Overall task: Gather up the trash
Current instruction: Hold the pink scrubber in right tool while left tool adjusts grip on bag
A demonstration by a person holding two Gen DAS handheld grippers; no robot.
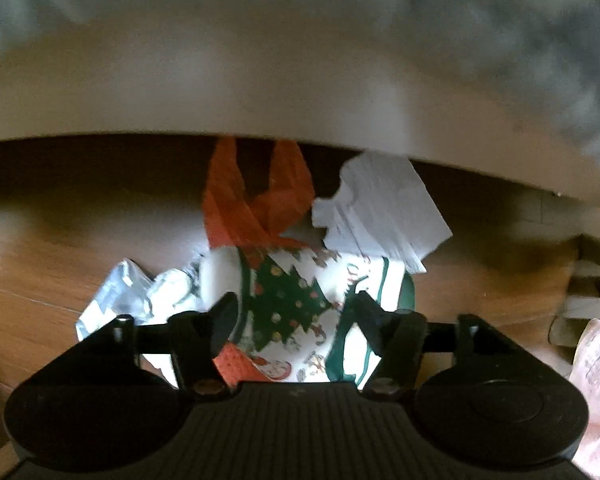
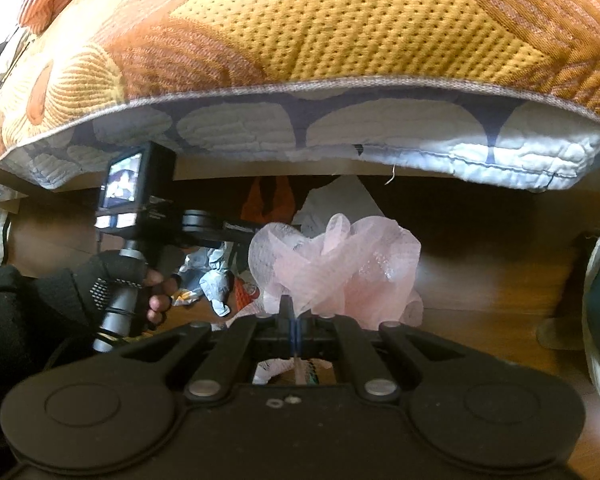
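Right gripper (image 2: pixel 294 312) clamped on pink plastic bag (image 2: pixel 336 264), held near bed edge. Left gripper (image 1: pixel 292 312) pointing down, jaws apart, nothing pinched, above Christmas-print bag (image 1: pixel 288 312) on wooden floor (image 1: pixel 60 248); white paper (image 1: pixel 384 208), orange mesh (image 1: pixel 256 196) just beyond.
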